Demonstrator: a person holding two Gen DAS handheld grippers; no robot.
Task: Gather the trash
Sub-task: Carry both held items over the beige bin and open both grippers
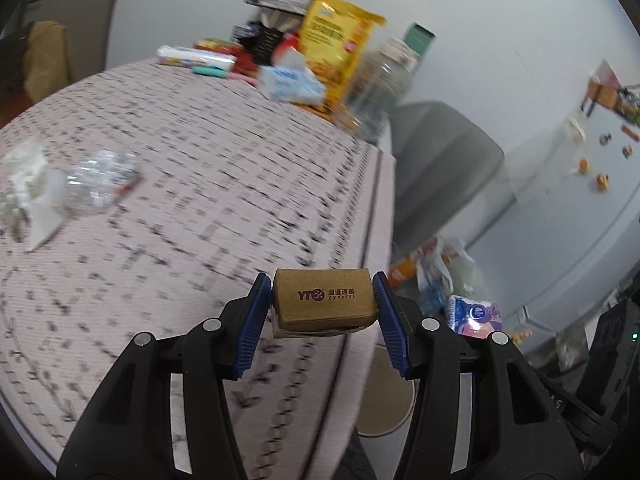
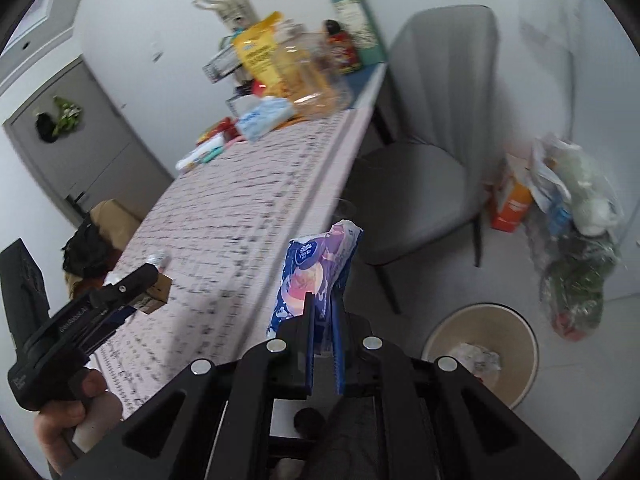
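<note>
On the left of the patterned surface (image 1: 208,168) lie a crumpled white wrapper (image 1: 34,192) and, touching it, a crushed clear plastic bottle (image 1: 102,184), both blurred. At the far end of the surface stands a cluster of goods: a yellow bag (image 1: 340,40), a blue-and-white tissue pack (image 1: 290,84) and a clear jar (image 1: 384,80). The left hand-held gripper (image 1: 322,304) is clamped on a small brown cardboard box (image 1: 324,304) printed with a courier logo; both blue pads (image 1: 256,320) press its sides, and the box hangs above the surface's near right edge. In the right wrist view the same hand-held gripper appears at the left, carried by a hand (image 2: 76,420). The right hand-held gripper (image 2: 322,344) is closed nearly flat on a blue-and-pink plastic tissue wrapper (image 2: 316,268), which stands upright from its fingers, just off the surface's edge. Right of the surface stands 1 grey chair (image 2: 432,152). On the floor below it sits a round beige bin (image 2: 516,344) with crumpled white paper (image 2: 480,360) inside. Against the wall, beyond the bin, rests a full clear bag of rubbish (image 2: 576,240) beside an orange carton (image 2: 516,204).
</note>
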